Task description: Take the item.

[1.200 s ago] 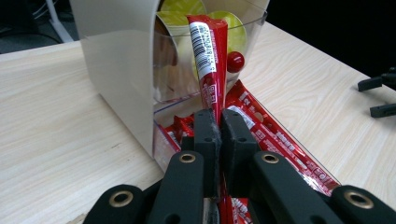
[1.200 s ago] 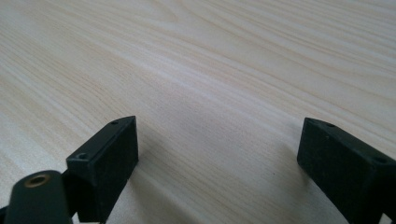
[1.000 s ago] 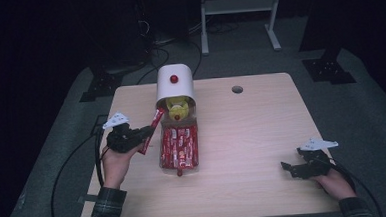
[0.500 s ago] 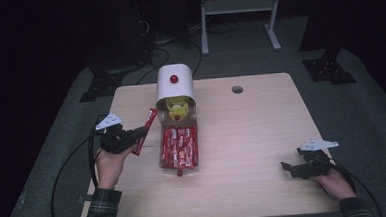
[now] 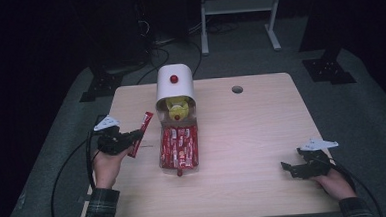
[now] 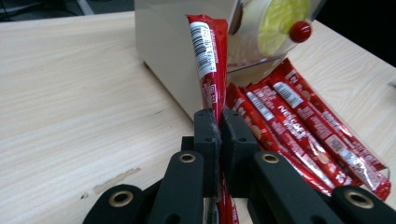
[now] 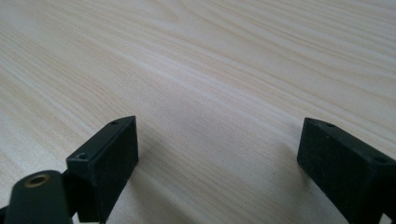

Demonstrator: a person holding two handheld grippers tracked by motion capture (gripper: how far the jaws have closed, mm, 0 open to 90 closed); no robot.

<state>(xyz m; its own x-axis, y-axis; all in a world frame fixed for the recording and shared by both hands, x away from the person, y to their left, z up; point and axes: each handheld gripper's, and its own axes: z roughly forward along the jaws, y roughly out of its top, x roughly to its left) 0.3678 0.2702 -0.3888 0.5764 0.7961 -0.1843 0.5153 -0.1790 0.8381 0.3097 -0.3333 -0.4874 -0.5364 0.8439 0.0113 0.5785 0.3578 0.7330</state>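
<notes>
Tabletop (image 5: 262,135): left gripper (image 6: 218,122) clamps barcoded red wrapper (image 6: 209,56).

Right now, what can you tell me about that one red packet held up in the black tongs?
The red packet is a long, slim, glossy wrapper with a white barcode label near its crimped top end. It stands almost upright, pinched across its lower part by the shut left tongs, clear of the table. It sits left of the white dispenser, apart from the similar packets lying in the tray.
</notes>
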